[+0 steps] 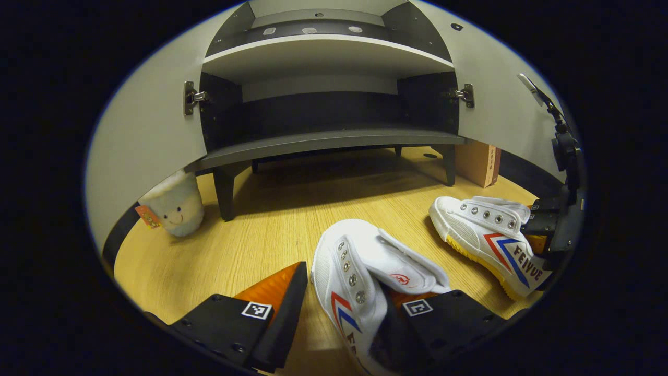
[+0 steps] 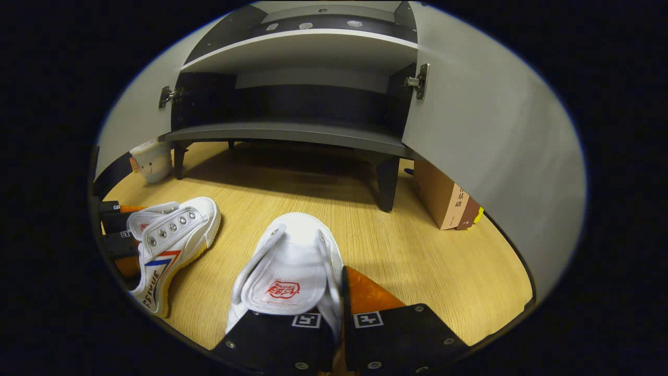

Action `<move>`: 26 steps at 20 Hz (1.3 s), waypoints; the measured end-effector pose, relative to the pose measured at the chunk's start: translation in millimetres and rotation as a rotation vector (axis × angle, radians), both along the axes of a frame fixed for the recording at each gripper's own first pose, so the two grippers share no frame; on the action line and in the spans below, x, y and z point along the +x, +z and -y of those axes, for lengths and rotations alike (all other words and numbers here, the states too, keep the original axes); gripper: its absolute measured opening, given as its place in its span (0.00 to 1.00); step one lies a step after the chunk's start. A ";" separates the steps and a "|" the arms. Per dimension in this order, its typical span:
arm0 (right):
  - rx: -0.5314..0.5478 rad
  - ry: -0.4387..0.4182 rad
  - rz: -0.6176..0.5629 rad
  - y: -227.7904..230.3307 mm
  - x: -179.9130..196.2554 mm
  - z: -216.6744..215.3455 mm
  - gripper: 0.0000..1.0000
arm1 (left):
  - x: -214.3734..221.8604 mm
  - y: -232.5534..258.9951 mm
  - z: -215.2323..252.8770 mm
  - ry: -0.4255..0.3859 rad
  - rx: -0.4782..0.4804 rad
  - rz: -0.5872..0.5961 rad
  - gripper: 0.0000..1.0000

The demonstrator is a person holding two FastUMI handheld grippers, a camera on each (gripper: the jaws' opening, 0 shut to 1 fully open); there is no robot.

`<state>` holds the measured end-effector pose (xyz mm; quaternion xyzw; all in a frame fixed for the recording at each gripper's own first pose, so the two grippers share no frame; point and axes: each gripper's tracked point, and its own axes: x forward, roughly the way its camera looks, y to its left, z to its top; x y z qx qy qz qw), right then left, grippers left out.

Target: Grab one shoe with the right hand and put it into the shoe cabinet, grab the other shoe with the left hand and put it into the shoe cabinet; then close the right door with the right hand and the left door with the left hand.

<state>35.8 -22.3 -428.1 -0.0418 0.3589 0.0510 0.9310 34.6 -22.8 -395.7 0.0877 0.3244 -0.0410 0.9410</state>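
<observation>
left gripper (image 1: pixel 339 313): low at 6 o'clock of the left gripper view, pointing forward, fingers spread wide apart
left gripper fingers (image 1: pixel 282 303): one at 7 o'clock, free of contact; the other at 5 o'clock, tucked inside a shoe's (image 1: pixel 365 277) opening, shoe side between the two
left gripper, far view: at 9 o'clock of the right gripper view, low, fingers at the heel of the same shoe
right gripper (image 2: pixel 338 308): at 6 o'clock of the right gripper view, level, pointing forward
right gripper fingers (image 2: pixel 365 297): close together, pinching the side wall of the other shoe (image 2: pixel 292 266)
right gripper, far view: at 3 o'clock of the left gripper view, low at the other shoe's heel
hands: cannot tell
</observation>
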 end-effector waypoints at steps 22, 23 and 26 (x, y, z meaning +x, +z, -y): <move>0.048 -0.139 0.427 377.7 254.1 -28.9 0.07 | -50.6 194.3 8.3 0.029 -0.113 0.407 0.96; 0.040 -0.145 0.414 375.8 275.1 -28.9 0.07 | -50.8 199.0 7.1 0.032 -0.114 0.413 0.96; 0.010 -0.169 0.361 358.6 334.7 -29.4 0.07 | -53.0 212.3 2.6 0.038 -0.102 0.434 0.96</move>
